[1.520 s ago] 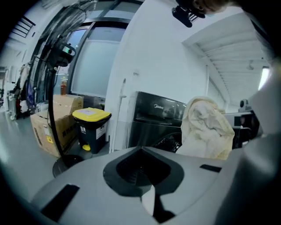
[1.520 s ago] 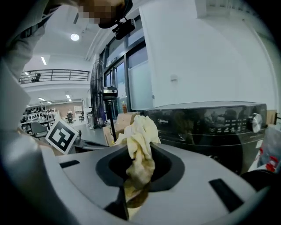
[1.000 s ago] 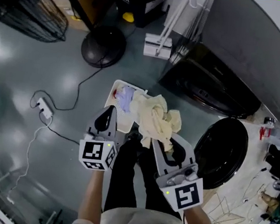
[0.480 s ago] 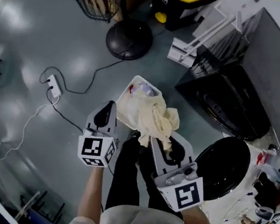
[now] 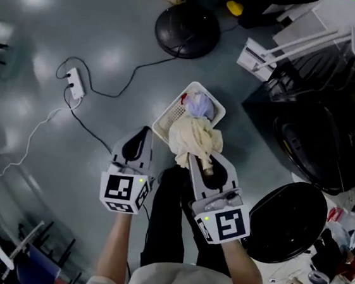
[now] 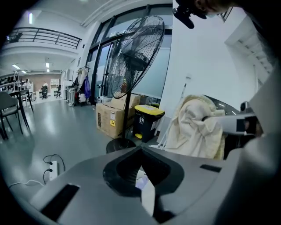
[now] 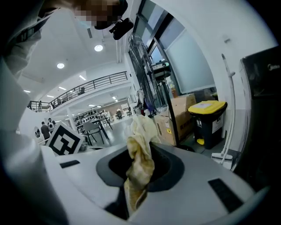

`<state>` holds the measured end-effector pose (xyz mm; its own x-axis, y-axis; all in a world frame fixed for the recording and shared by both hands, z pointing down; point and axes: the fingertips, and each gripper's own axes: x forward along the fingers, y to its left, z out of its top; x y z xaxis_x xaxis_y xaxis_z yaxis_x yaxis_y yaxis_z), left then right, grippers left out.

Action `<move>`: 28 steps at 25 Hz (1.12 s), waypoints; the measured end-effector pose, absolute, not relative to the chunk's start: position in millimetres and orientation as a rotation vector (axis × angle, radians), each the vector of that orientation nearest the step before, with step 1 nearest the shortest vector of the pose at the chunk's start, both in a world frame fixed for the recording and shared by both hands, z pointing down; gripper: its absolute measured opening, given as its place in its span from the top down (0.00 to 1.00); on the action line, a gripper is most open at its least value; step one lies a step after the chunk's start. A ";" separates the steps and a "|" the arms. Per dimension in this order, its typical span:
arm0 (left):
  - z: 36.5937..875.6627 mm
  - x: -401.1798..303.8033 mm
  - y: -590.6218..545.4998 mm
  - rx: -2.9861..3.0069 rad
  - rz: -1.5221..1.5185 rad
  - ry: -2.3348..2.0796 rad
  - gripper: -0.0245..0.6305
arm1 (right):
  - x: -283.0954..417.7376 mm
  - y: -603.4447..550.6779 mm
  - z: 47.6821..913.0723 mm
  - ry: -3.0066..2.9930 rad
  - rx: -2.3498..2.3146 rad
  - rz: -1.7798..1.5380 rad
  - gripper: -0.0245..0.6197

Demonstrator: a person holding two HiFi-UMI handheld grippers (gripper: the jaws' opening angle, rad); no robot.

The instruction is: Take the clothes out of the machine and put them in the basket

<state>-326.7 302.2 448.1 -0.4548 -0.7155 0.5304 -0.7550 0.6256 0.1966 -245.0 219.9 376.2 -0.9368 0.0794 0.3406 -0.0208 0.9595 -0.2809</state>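
Head view: the right gripper [image 5: 195, 162] is clamped on a cream garment [image 5: 193, 140], which hangs bunched from its tips directly over the near rim of the white basket [image 5: 167, 117] on the floor. A lavender item [image 5: 199, 104] already lies at the basket's far end. The left gripper [image 5: 141, 135] is at 9 o'clock of the right one, just beside it, and carries nothing. The washing machine [image 5: 317, 141] stands at 3 o'clock of the basket, with its round door [image 5: 286, 220] swung open at 5 o'clock. Left gripper view: the jaws are drawn together at the tips with nothing between them. A sliver of the basket shows below them, and the cream garment hangs at 3 o'clock in front of a standing fan [image 6: 136, 52] and a yellow-lidded bin [image 6: 148, 117]. Right gripper view: the jaws are pinched narrowly on a twisted fold of the cream garment, which rises above the tips and trails down between them. Assessment: the step in hand is delivery of this garment to the basket, and it has not been released. The next move calls for carrying it a little farther toward 12 o'clock, so the bulk clears the near rim, then lowering and opening the jaws. A release here risks the cloth draping over the rim onto the floor.
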 end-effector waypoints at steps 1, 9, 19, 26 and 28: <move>455.2 -328.9 305.3 1.141 0.089 -2.263 0.93 | -249.0 221.2 388.2 -2.742 -0.042 0.401 0.84; 510.2 -334.1 312.6 1.113 0.068 -2.243 0.93 | -263.9 224.1 500.2 -2.633 -0.035 0.385 0.84; 607.6 -323.8 340.0 1.086 0.088 -2.224 0.93 | -267.5 239.1 712.8 -2.454 -0.015 0.368 0.84; 681.1 -313.6 357.2 1.068 0.103 -2.190 0.93 | -273.9 253.4 865.2 -2.288 -0.057 0.300 0.84; 692.4 -313.4 359.8 1.079 0.117 -2.187 0.93 | -274.5 256.1 903.6 -2.226 -0.071 0.271 0.84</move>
